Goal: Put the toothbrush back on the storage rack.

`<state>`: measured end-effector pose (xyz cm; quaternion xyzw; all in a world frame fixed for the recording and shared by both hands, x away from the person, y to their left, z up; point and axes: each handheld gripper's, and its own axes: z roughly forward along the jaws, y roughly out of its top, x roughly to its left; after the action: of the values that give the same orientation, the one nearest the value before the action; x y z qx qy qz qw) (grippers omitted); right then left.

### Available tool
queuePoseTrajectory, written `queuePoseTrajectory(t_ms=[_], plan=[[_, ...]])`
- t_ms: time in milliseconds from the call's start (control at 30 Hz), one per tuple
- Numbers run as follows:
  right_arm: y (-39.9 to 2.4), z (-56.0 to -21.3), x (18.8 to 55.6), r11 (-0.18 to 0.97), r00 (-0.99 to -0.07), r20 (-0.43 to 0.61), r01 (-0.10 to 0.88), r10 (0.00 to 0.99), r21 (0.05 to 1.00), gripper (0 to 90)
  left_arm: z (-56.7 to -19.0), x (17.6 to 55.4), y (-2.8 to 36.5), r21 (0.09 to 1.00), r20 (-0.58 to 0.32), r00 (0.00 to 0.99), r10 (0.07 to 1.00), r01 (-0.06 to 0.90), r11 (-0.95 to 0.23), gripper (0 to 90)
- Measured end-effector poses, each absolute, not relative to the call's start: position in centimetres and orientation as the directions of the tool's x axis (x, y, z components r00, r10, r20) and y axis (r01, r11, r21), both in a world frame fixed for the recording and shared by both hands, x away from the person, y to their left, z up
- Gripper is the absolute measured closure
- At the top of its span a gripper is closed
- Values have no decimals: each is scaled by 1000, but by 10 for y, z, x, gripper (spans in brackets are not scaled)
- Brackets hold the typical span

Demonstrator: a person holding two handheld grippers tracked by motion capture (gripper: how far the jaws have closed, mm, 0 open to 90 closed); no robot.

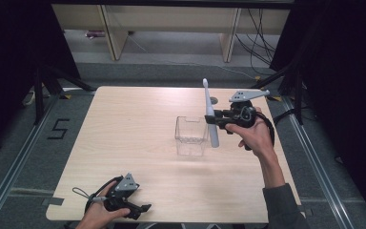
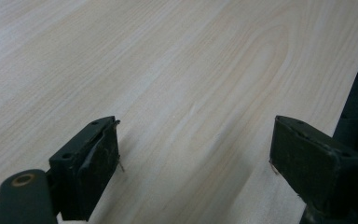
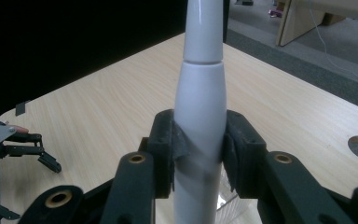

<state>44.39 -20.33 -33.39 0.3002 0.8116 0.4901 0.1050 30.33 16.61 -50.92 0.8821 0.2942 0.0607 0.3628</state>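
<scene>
My right gripper point(image 1: 218, 119) is shut on a white electric toothbrush point(image 1: 210, 114), holding it upright just right of a clear plastic box point(image 1: 190, 136) in the middle of the table. In the right gripper view the toothbrush point(image 3: 200, 107) is clamped between both pads point(image 3: 168, 140) of the right gripper point(image 3: 199, 142), its handle running up out of the frame. My left gripper point(image 1: 143, 209) rests low at the table's front edge on the left, open. In its own view the left gripper point(image 2: 193, 149) has its jaws wide apart over bare wood.
The light wooden table point(image 1: 138, 119) has a round cable hole point(image 1: 213, 100) near its far edge. Beyond it stand wooden furniture legs point(image 1: 116, 38) and loose cables point(image 1: 257, 43) on a grey floor. Black tripod legs point(image 1: 47, 81) stand at the left.
</scene>
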Motion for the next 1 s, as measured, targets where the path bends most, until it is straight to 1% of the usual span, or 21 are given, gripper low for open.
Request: queuePoseTrajectory(t_ms=[100, 200, 233, 267, 300, 433, 500, 533, 667, 733, 833, 867, 900, 933, 1000], plan=[[-199, -333, 448, 343, -805, 109, 365, 583, 866, 666, -509, 303, 166, 676, -102, 819, 565, 474, -564, 149], [-194, -331, 451, 335, -804, 134, 385, 580, 860, 666, -509, 303, 166, 676, -102, 818, 566, 474, -564, 149], [-193, -331, 453, 345, -807, 106, 362, 580, 866, 666, -510, 303, 166, 677, -102, 819, 565, 474, -564, 149], [-192, -330, 454, 345, -806, 114, 371, 581, 862, 666, -509, 303, 166, 676, -108, 820, 562, 475, -564, 149], [-189, -330, 454, 327, -801, 142, 390, 581, 861, 666, -510, 303, 166, 677, -109, 818, 565, 478, -560, 149], [-184, -329, 462, 350, -806, 103, 363, 583, 864, 666, -510, 303, 165, 676, -103, 819, 564, 474, -564, 149], [-181, -329, 466, 345, -802, 116, 377, 586, 859, 666, -510, 302, 164, 684, -117, 816, 566, 479, -550, 149], [-179, -329, 468, 344, -800, 120, 382, 588, 858, 666, -509, 302, 165, 678, -106, 823, 559, 471, -565, 149], [-175, -332, 475, 344, -806, 110, 367, 582, 865, 666, -510, 303, 166, 677, -105, 819, 563, 474, -563, 149], [-169, -336, 481, 345, -800, 127, 388, 586, 855, 666, -509, 303, 166, 675, -100, 823, 559, 469, -569, 149], [-167, -338, 484, 348, -799, 116, 381, 590, 856, 666, -509, 303, 166, 678, -102, 821, 562, 471, -565, 149], [-166, -340, 486, 351, -806, 123, 382, 579, 855, 666, -509, 303, 165, 681, -106, 822, 560, 471, -561, 149], [-164, -342, 487, 356, -795, 125, 398, 593, 845, 666, -509, 302, 164, 687, -119, 818, 563, 478, -548, 149], [-163, -344, 489, 362, -800, 109, 383, 590, 850, 666, -509, 303, 166, 677, -102, 824, 557, 468, -569, 149], [-161, -346, 491, 368, -803, 114, 388, 585, 845, 666, -509, 303, 166, 678, -105, 822, 560, 471, -564, 149]])
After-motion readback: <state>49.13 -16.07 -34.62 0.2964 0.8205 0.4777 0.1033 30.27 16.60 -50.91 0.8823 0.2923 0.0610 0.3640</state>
